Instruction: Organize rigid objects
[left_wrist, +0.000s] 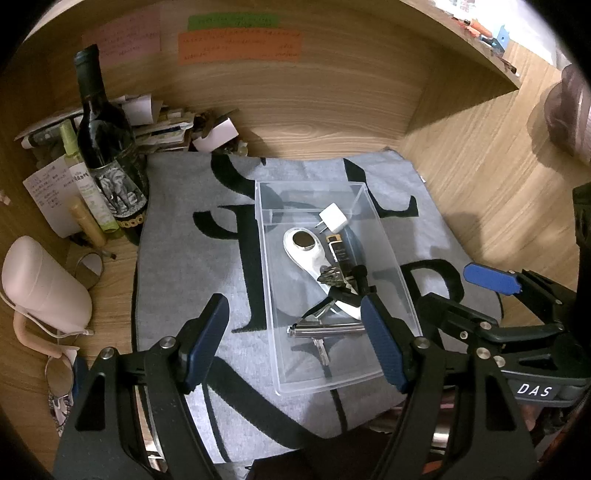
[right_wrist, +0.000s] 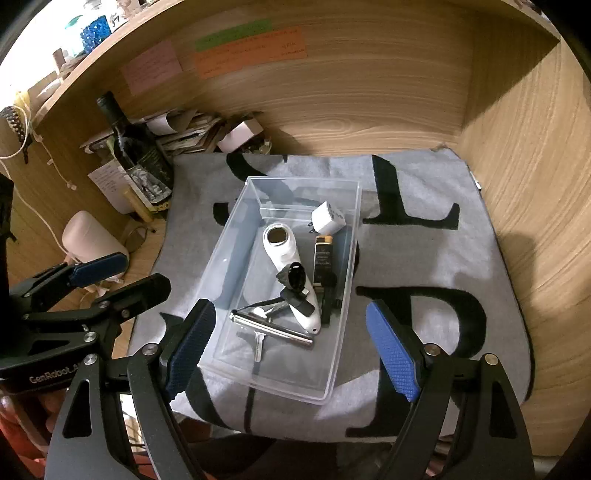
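Note:
A clear plastic box sits on a grey mat with black letters. Inside it lie a white charger plug, a white handheld device with a dark round disc, a black lighter-like bar, a silver nail clipper and keys. My left gripper is open and empty above the box's near end. My right gripper is open and empty, also near the box's front.
A wine bottle, a green spray bottle, papers and a small box crowd the back left. A pink case lies left of the mat. Wooden walls stand behind and to the right.

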